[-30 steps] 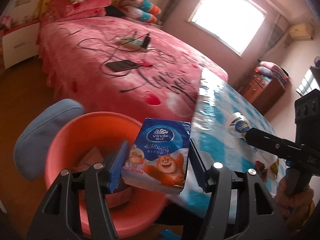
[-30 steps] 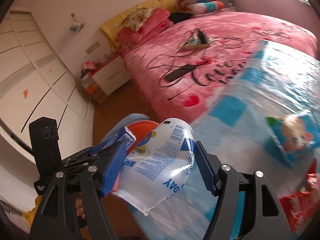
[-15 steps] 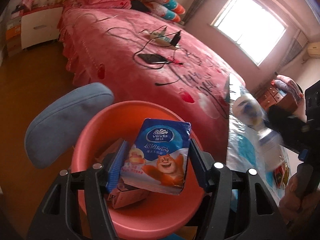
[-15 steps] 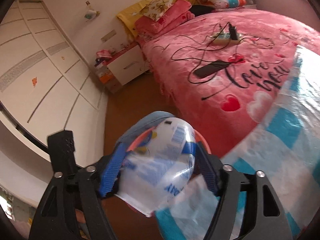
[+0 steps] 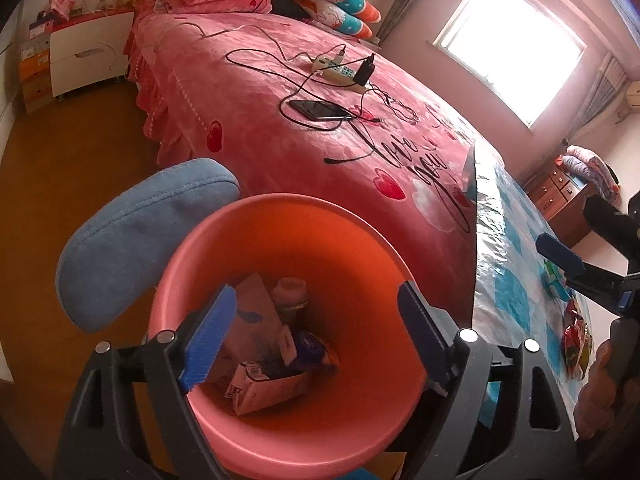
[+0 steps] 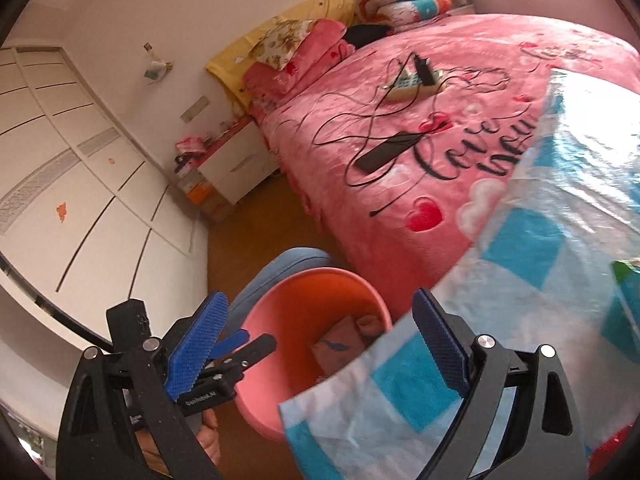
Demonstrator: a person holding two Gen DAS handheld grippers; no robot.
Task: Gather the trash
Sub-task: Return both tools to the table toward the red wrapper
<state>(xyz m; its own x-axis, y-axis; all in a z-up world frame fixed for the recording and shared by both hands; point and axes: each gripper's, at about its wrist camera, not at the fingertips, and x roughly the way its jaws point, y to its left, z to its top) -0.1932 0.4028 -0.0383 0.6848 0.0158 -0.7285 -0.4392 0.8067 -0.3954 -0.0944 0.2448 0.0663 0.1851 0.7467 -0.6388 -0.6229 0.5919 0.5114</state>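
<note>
A pink bin point(image 5: 344, 248) stands on the floor beside the table, right under my left gripper point(image 5: 316, 340). That gripper's jaws are opening with nothing between them. Down in the bin lie cartons point(image 5: 260, 388), a pale bottle point(image 5: 290, 294) and the blue tissue pack point(image 5: 310, 350). My right gripper point(image 6: 320, 344) is open and empty above the table corner, with the bin point(image 6: 304, 280) just beyond it. The left gripper point(image 6: 228, 344) shows there beside the bin. A red snack bag point(image 5: 576, 332) and a green packet point(image 5: 554, 280) lie on the checked tablecloth point(image 6: 520, 240).
A blue chair back point(image 5: 140, 232) stands against the bin's left side. Behind is a pink bed point(image 5: 260, 140) with a phone point(image 5: 320, 110), a power strip point(image 5: 336, 72) and cables. White wardrobes point(image 6: 60, 160) and a nightstand point(image 6: 236, 164) line the far wall.
Both grippers have let go. The tissue pack has dropped from the left jaws into the bin, and the clear plastic piece has left the right jaws. Both jaws stand wider.
</note>
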